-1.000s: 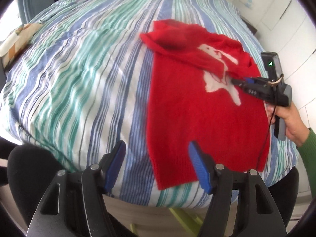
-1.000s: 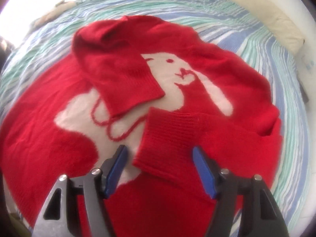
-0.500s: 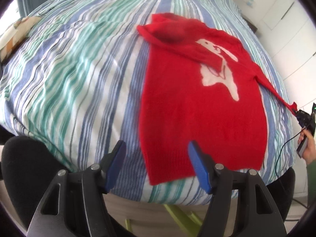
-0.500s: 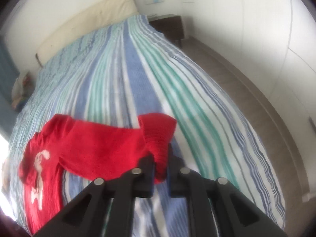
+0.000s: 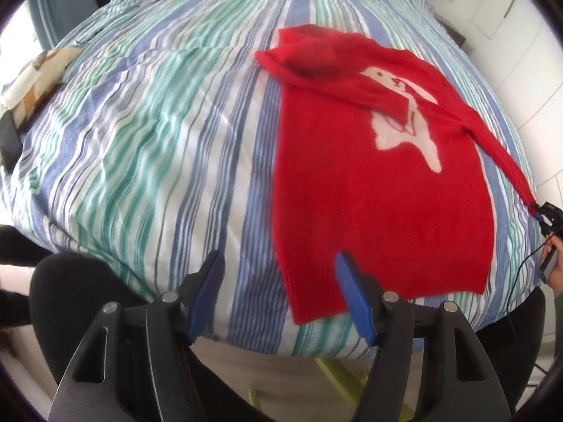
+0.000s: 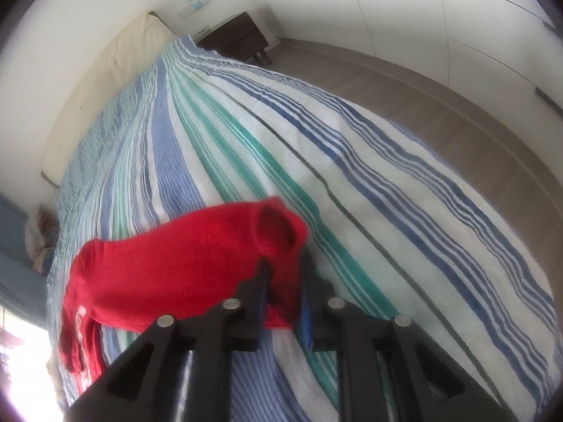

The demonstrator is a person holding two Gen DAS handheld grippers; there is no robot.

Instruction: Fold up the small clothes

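A small red sweater (image 5: pixel 380 190) with a white rabbit figure lies flat on the striped bedspread (image 5: pixel 147 133). One sleeve is folded across its chest. The other sleeve (image 5: pixel 503 154) is stretched out to the right. My right gripper (image 6: pixel 283 281) is shut on that sleeve's cuff (image 6: pixel 278 232) and holds it just above the bed; it also shows in the left wrist view (image 5: pixel 543 212) at the right edge. My left gripper (image 5: pixel 278 299) is open and empty, just above the bed's near edge by the sweater's hem.
A cream headboard cushion (image 6: pixel 105 84) and a dark nightstand (image 6: pixel 235 35) stand at the bed's far end. Wooden floor (image 6: pixel 457 112) and white cabinets run along the right side. A patterned cushion (image 5: pixel 31 77) lies at the bed's left.
My right gripper closed on the sleeve cuff lying on the sweater's front and pulled the sleeve out straight to the right. My left gripper stayed open near the hem.
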